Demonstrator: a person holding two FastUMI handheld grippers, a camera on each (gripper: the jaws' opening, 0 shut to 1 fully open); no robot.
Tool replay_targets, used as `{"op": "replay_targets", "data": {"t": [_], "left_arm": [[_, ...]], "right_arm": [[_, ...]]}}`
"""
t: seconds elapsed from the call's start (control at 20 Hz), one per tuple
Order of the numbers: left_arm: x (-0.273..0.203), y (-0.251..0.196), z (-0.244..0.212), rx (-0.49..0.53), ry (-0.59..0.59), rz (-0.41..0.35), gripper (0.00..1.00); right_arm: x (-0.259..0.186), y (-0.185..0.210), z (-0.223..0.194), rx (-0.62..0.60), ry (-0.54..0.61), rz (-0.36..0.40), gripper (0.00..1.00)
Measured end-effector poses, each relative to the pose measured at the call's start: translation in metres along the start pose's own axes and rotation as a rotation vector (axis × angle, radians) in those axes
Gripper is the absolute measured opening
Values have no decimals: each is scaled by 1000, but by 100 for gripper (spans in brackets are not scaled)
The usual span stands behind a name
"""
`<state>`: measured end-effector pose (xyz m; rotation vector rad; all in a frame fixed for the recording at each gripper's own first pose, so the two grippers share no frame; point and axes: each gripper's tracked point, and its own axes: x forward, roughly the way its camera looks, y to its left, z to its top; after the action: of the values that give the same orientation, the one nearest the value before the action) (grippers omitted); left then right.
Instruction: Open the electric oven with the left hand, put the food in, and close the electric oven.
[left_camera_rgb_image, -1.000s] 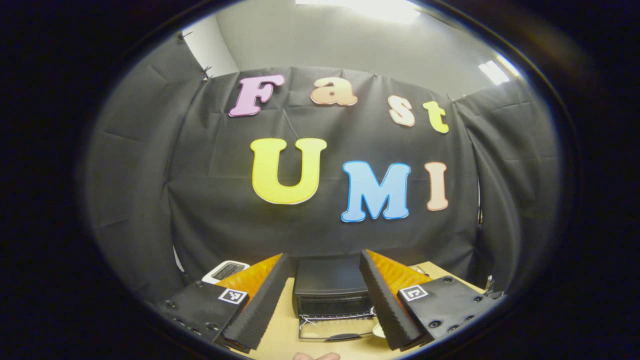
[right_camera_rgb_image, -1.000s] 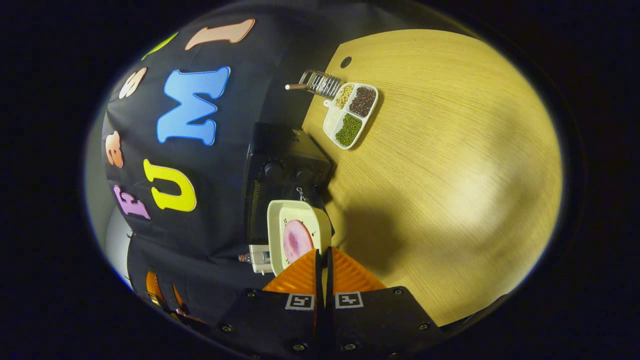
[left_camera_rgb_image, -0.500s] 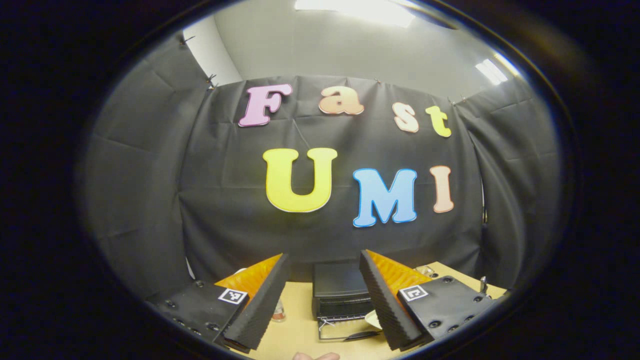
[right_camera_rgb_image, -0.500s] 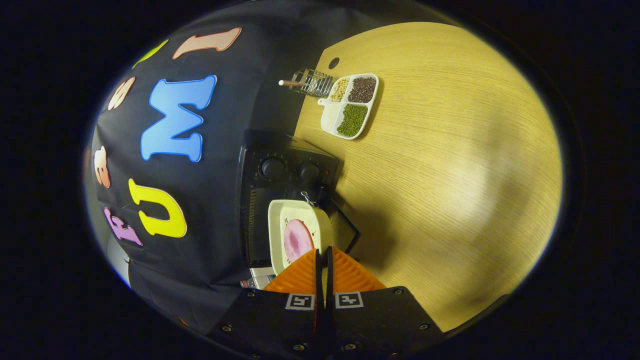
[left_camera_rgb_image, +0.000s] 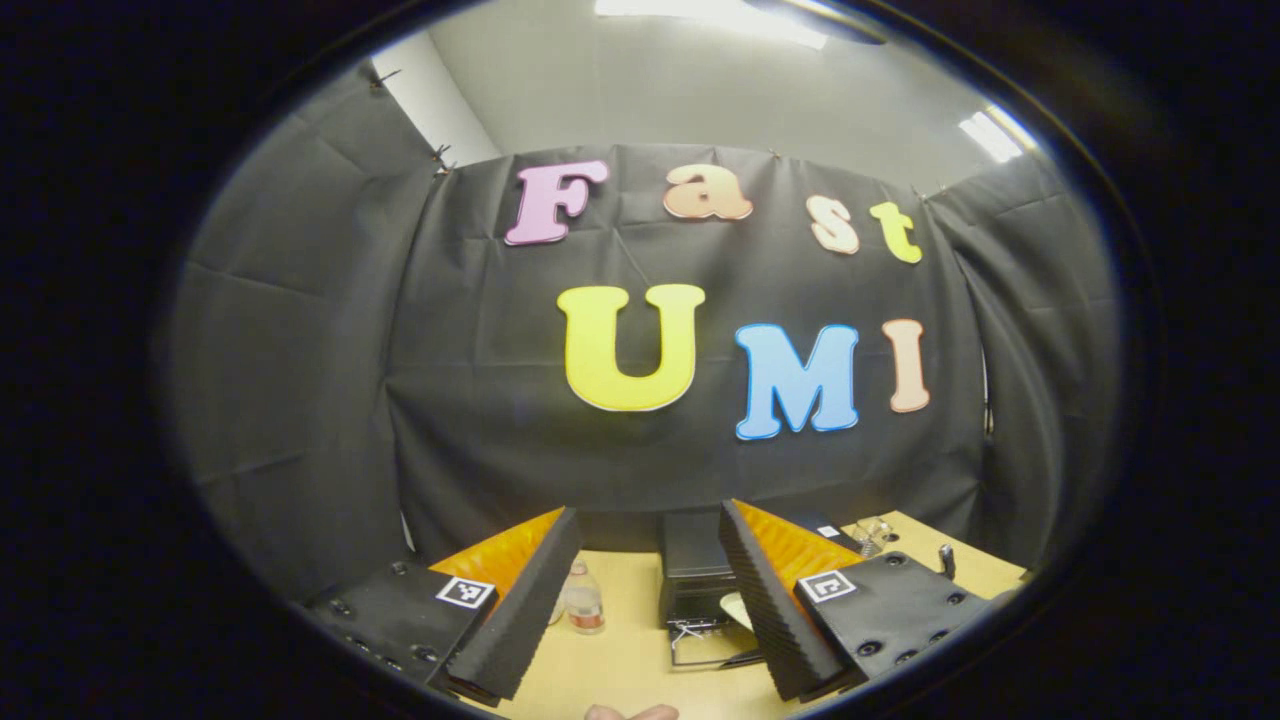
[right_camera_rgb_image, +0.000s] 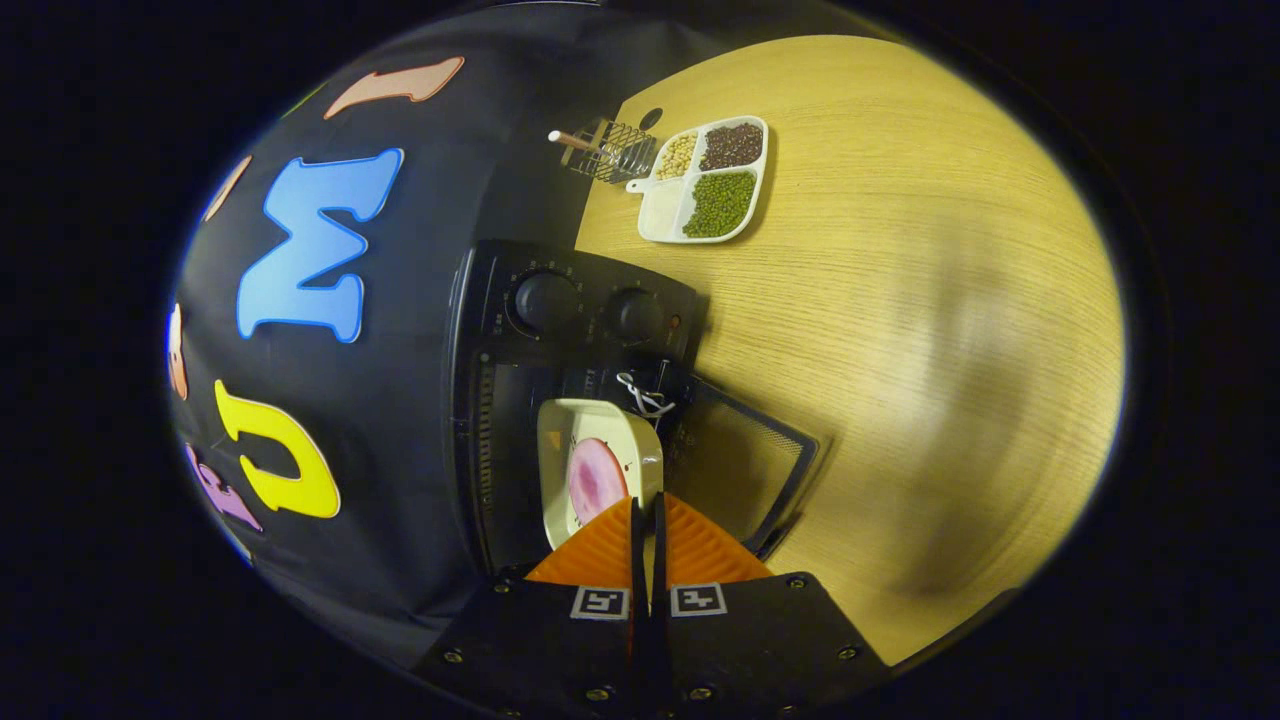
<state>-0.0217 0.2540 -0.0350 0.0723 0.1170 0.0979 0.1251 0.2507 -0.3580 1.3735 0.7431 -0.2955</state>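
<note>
Right gripper view: plate (right_camera_rgb_image: 598, 470) at oven (right_camera_rgb_image: 560, 330) mouth.

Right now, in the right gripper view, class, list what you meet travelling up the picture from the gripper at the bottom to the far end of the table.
right gripper → plate of food → electric oven's knobs → divided tray of beans

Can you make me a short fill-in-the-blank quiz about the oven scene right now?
1. The oven door is ____.
2. The right gripper holds a dish carrying something ____ in colour.
3. The left gripper has its fingers spread ____.
4. The divided tray near the table edge holds green, dark and ____ beans.

Missing words: open; pink; apart; pale
</note>
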Motion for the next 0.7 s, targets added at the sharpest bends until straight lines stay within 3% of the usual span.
{"op": "replay_targets", "data": {"t": [0.05, 0.15, 0.55, 0.7], "left_arm": [[-1, 8, -2, 0, 4, 15, 99], [-1, 25, -6, 5, 16, 44, 95], [0, 73, -23, 16, 72, 140, 99], [6, 78, -28, 18, 85, 158, 95]], "right_arm": [[9, 4, 1, 24, -21, -4, 1], [26, 15, -1, 75, -49, 1, 1], [88, 37, -15, 171, -116, 2, 1], [101, 47, -18, 193, -121, 18, 1]]}}
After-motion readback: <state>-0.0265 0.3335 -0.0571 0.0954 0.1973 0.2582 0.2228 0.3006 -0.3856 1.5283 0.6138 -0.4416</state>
